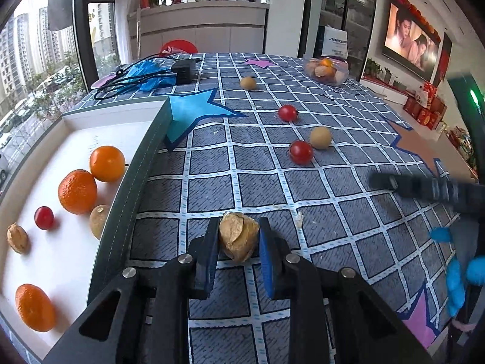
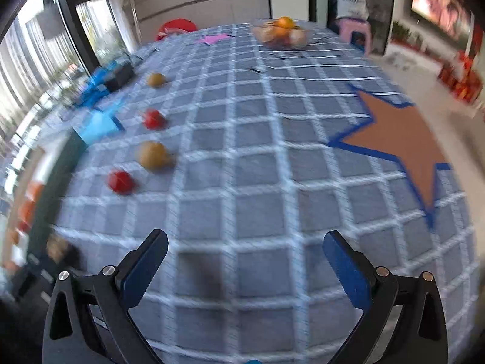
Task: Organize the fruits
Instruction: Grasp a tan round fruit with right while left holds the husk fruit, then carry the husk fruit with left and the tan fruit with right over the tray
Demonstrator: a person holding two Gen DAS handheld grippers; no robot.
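Left gripper (image 1: pixel 239 239) clamped on husked fruit (image 1: pixel 239 236), low over tablecloth (image 1: pixel 242 182) just beside tray (image 1: pixel 133 182) | tray holds 3 oranges (image 1: pixel 77 191), 1 tomato (image 1: pixel 44 217), 2 tan fruits (image 1: pixel 98 220) | cloth: 2 tomatoes (image 1: pixel 300 151), 2 tan balls (image 1: pixel 320 137) | right gripper (image 2: pixel 245 261) jaws spread wide, nothing between | far bowl (image 2: pixel 282 35) of fruit.

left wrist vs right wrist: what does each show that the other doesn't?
Left wrist only: the left gripper shut on a husked fruit, and the white tray seen sharply, with three oranges and a cherry tomato in it. Right wrist only: the right gripper wide open and empty above the checked cloth. Both: two red tomatoes and two tan fruits loose on the cloth, plus the far fruit bowl.
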